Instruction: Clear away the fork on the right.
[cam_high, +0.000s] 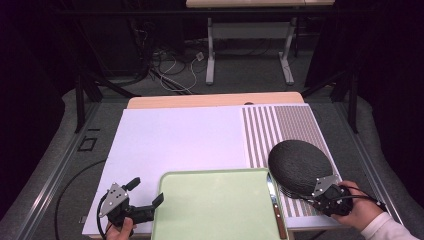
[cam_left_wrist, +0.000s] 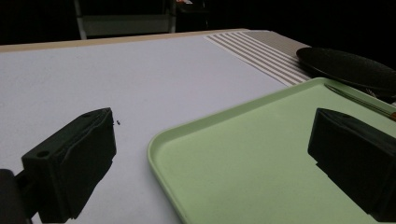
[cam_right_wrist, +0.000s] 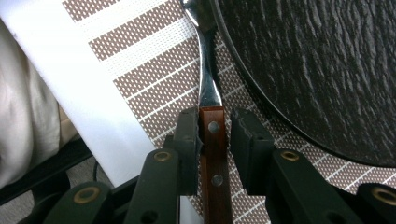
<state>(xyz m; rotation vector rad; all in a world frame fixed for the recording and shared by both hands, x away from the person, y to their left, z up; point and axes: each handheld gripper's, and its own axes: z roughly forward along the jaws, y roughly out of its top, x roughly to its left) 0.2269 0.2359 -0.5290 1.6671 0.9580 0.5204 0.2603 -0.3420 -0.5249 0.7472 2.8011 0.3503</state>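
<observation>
A utensil with a riveted brown wooden handle (cam_right_wrist: 214, 140) lies on the striped placemat (cam_right_wrist: 140, 79), its steel neck running under the rim of a black textured plate (cam_right_wrist: 317, 70). My right gripper (cam_right_wrist: 212, 119) straddles that handle: the left pad touches it and a thin dark gap shows at the right pad. In the high view the right gripper (cam_high: 312, 198) sits at the near edge of the plate (cam_high: 299, 165). My left gripper (cam_high: 147, 191) stands wide open across the left edge of the green tray (cam_high: 215, 172), one jaw over the tray (cam_left_wrist: 233, 154), and holds nothing (cam_left_wrist: 210, 172).
A knife (cam_high: 274, 200) with a wooden handle lies along the tray's right rim, also seen as a knife (cam_left_wrist: 359, 100) beyond the tray. A white mat (cam_high: 175, 140) covers the table's left and middle. The table's near edge is right behind both hands.
</observation>
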